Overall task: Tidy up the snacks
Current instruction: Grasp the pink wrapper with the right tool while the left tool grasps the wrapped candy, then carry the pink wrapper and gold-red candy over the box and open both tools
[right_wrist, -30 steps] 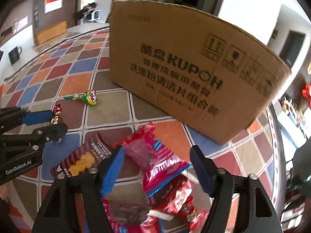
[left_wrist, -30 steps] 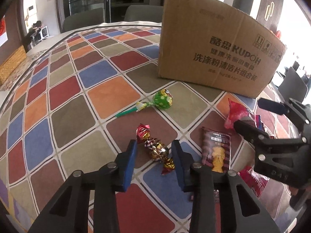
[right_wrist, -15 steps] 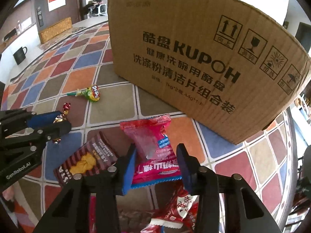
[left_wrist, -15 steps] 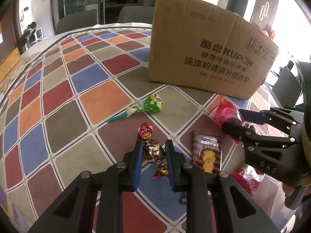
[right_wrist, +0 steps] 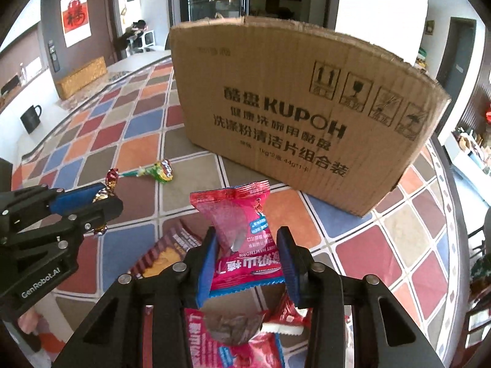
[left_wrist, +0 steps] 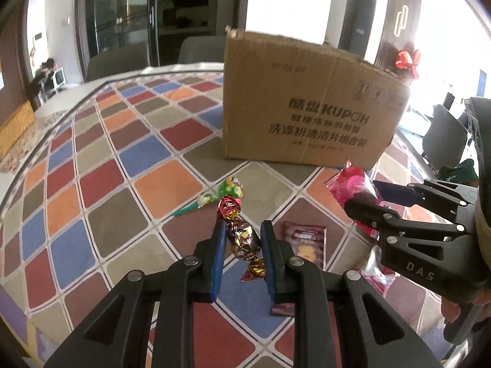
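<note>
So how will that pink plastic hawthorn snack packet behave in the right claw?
The pink plastic hawthorn snack packet probably stays light and floppy: its top stands unsupported above the right claw. The glossy film may slip. The crinkled, puffy body suggests it squashes rather than breaks.

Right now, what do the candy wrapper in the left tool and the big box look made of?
Candy wrapper: looks like metallic foil, shiny and crinkled, with twisted ends and bright glints. Box: corrugated cardboard, matte brown, with ragged top edges and black print.

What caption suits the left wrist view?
Left tongs grip a foil-wrapped candy before the cardboard box.
</note>
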Motion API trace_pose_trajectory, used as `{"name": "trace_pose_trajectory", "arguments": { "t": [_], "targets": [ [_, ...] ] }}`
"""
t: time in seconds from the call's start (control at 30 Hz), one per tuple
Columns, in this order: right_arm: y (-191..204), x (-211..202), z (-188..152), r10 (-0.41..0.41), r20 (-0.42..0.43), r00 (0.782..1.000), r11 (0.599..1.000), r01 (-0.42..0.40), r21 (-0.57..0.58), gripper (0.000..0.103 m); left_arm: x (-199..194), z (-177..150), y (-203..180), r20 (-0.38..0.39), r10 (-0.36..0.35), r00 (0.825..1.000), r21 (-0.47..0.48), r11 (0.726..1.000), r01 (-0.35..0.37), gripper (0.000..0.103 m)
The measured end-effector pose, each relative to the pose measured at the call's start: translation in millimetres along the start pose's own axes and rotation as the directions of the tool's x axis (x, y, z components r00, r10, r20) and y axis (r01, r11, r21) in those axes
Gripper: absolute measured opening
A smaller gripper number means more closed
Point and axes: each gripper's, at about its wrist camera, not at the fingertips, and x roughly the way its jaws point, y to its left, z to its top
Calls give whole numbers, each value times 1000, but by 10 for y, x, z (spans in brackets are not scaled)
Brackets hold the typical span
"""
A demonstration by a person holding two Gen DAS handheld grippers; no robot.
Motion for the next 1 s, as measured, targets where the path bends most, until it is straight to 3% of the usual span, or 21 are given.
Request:
{"name": "trace_pose_trajectory", "arguments": {
  "t": [0.47,1.0],
  "targets": [
    [-68,-617,57,-31,154,988,996,18,85,40,-537,302,-156,149,-48,988,64,997,39,23],
    [-295,-1171,499,-91,331,939,985,35,171,40,-954,1051,-307,307,-127,943,132,987,90,23]
  ]
}}
